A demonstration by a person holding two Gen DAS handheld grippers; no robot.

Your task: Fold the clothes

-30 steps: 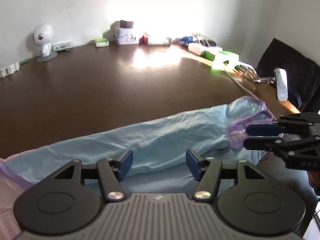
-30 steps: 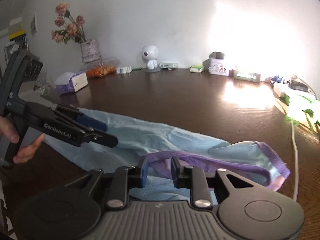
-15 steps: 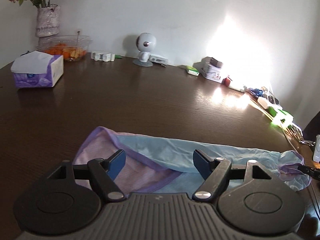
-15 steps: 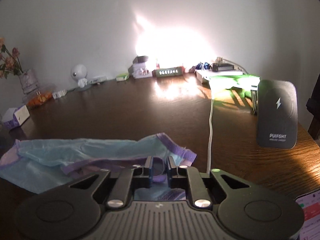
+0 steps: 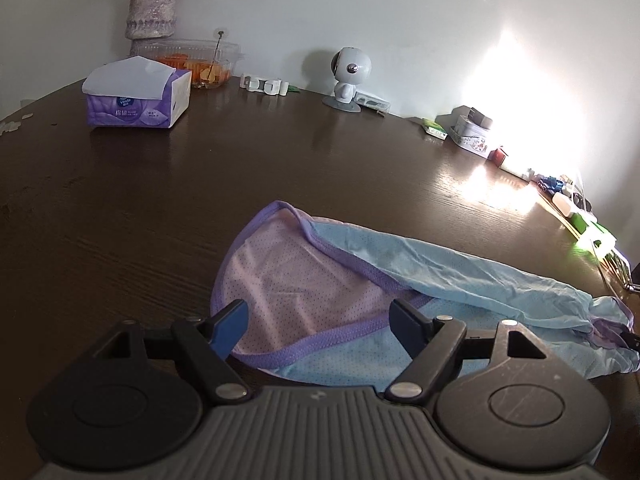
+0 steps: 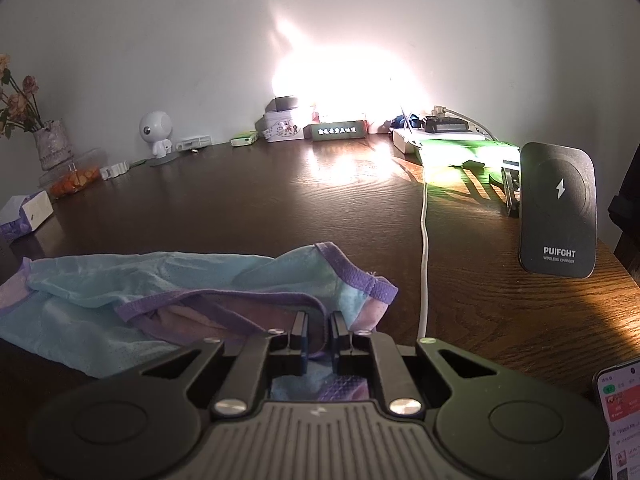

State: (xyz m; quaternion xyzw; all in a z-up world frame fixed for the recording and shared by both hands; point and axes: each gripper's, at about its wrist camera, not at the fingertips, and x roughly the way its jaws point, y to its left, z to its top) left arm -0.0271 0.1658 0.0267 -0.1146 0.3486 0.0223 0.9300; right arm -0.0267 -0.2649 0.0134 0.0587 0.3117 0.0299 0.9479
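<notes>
Garment (image 5: 420, 276) flat along desk (image 5: 160, 208) near edge | right claw (image 6: 319, 334) pinches its purple-trimmed end, anchoring | left claw (image 5: 316, 320) gapes wide over opposite end, likely lining up a grab.

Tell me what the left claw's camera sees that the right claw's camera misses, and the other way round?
Only the left wrist view shows the left claw, open above the garment's pink, purple-edged end.

Only the right wrist view shows the black wireless charger stand, a white cable, a lit phone screen, and the right claw nearly closed on purple trim.

Both show the light blue mesh garment, dark wooden table, purple tissue pack, white round-headed robot figurine and grey flower vase.
</notes>
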